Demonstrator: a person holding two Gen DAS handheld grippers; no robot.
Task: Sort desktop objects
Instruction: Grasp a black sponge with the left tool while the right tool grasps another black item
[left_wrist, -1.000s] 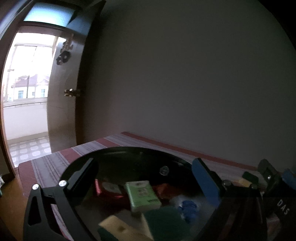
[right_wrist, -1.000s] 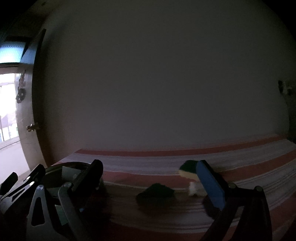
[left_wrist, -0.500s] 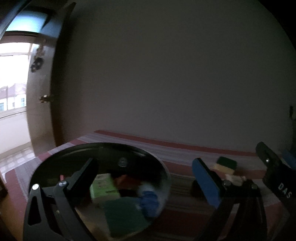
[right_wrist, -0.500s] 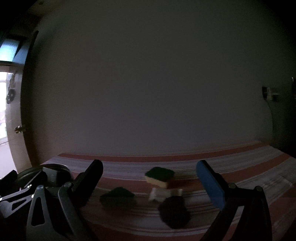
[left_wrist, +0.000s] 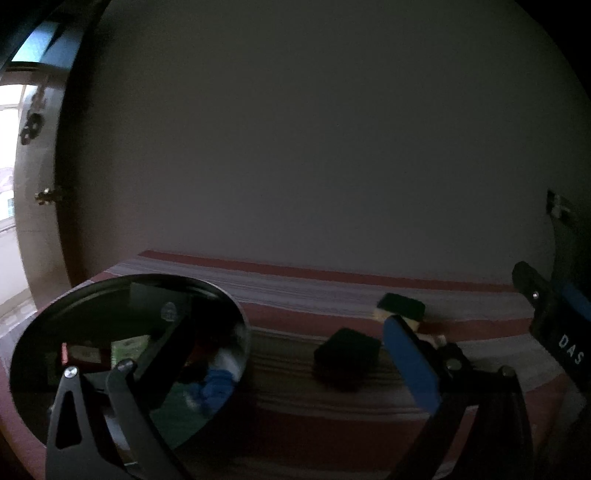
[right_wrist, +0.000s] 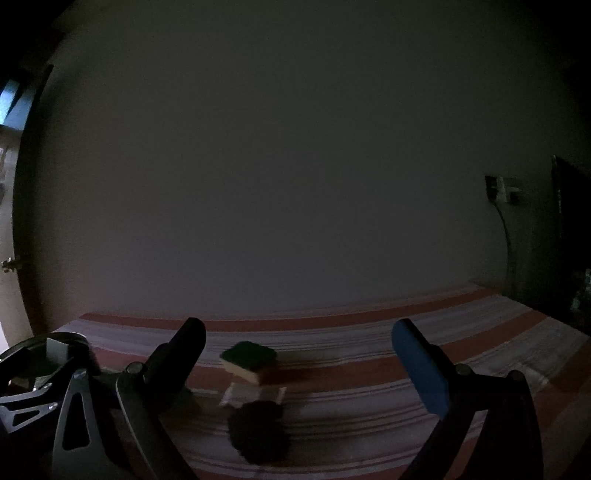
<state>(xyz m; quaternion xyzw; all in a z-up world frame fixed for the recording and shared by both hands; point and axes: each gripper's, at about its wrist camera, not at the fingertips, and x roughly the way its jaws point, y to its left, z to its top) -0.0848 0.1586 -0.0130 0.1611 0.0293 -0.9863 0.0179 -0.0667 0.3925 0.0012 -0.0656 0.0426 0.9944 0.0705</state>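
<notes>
While the left wrist view looks across the red-and-white striped tablecloth (left_wrist: 332, 291), the left gripper (left_wrist: 291, 354) hangs wide open and empty, its black finger over a round black tray (left_wrist: 236, 314) at the cloth's left end, its blue finger (left_wrist: 410, 365) toward the middle. Between the fingers lies a dark, blocky object (left_wrist: 347, 354), too dim to identify, and beyond the blue finger sits a green-topped yellow sponge (left_wrist: 400, 310). Inside the tray: a green-and-white packet (left_wrist: 129, 349), a red item and something blue, blurred. White letters "DAS" (left_wrist: 570, 349) show on the other gripper at the right edge.

Over to the right wrist view: the right gripper (right_wrist: 299, 354) is spread open, empty too. The sponge (right_wrist: 249, 360) sits between its fingers, mid-cloth, resting against a white flat piece (right_wrist: 236, 397), with a dark rounded lump (right_wrist: 258, 432) nearest the camera. The tray's rim (right_wrist: 55, 338) peeks in far left.
</notes>
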